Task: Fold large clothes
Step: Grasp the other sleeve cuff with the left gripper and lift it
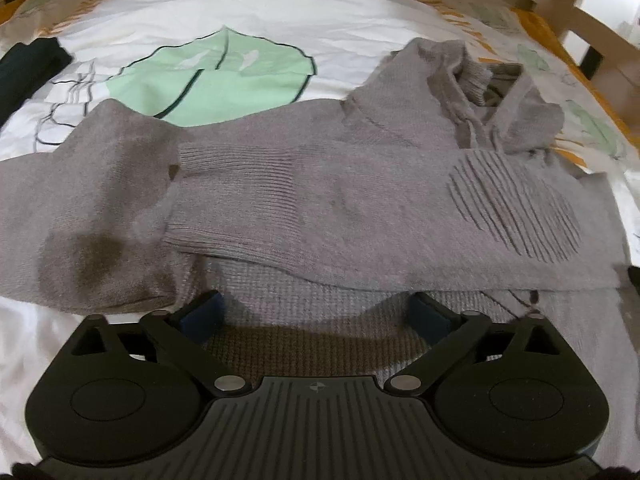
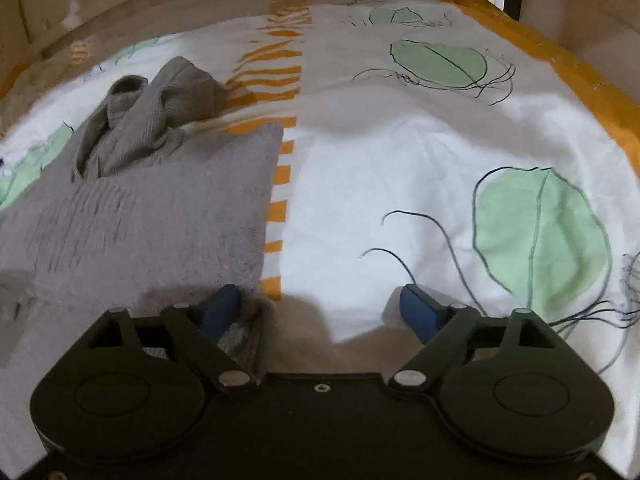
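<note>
Grey sweater (image 1: 320,200) — spread on the bed (image 2: 400,184), sleeves folded across the body, collar toward the far edge. Left hand-held gripper (image 1: 316,316) and right hand-held gripper (image 2: 320,312): both released, empty, at the near hem. Step — between folds; next, pinch the hem and carry it toward the collar.

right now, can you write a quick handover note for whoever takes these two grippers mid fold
Left gripper: open, empty, above the near hem of the grey knitted sweater.
Right gripper: open, nothing pinched, straddling the sweater's right edge; one finger is over the knit.
Sweater lies on the white leaf-print bedsheet.
Done: a ribbed-cuff sleeve is folded across the body.
Left: collar bunched; body not yet folded.
</note>
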`<state>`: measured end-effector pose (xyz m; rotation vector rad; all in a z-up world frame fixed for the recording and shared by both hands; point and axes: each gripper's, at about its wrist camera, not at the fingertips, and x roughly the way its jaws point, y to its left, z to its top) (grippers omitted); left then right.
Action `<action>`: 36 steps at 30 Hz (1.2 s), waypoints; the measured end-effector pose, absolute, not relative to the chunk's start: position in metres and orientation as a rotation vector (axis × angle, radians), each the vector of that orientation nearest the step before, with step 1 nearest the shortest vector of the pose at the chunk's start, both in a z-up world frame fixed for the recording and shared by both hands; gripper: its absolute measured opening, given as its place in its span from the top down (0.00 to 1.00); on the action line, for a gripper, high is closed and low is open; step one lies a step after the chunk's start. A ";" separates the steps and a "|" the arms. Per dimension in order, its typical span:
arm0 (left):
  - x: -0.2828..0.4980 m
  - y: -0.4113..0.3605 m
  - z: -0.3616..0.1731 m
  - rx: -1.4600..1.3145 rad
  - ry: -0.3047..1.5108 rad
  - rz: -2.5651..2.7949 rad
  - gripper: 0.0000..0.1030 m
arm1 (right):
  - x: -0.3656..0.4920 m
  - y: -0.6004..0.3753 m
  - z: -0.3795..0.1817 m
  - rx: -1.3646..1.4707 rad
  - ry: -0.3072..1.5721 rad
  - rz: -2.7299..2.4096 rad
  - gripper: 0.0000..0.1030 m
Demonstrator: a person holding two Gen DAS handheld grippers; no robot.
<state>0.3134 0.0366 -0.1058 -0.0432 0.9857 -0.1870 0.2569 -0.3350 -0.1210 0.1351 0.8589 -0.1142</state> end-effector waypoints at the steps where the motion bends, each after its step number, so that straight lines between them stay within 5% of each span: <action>1: 0.313 0.037 -0.107 -0.038 0.982 -0.194 0.00 | 0.258 -0.334 -0.116 0.135 0.871 -0.120 0.15; 15: 0.284 0.117 -0.069 -0.268 0.774 -0.160 0.01 | 0.239 -0.292 -0.073 0.287 0.621 0.197 0.01; 28: 0.285 0.297 -0.064 -0.368 0.716 0.306 0.01 | 0.235 -0.238 -0.096 0.282 0.682 0.397 0.01; 36: 0.303 0.335 -0.096 -0.421 0.749 0.328 0.01 | 0.244 -0.233 -0.115 0.465 0.773 0.342 0.01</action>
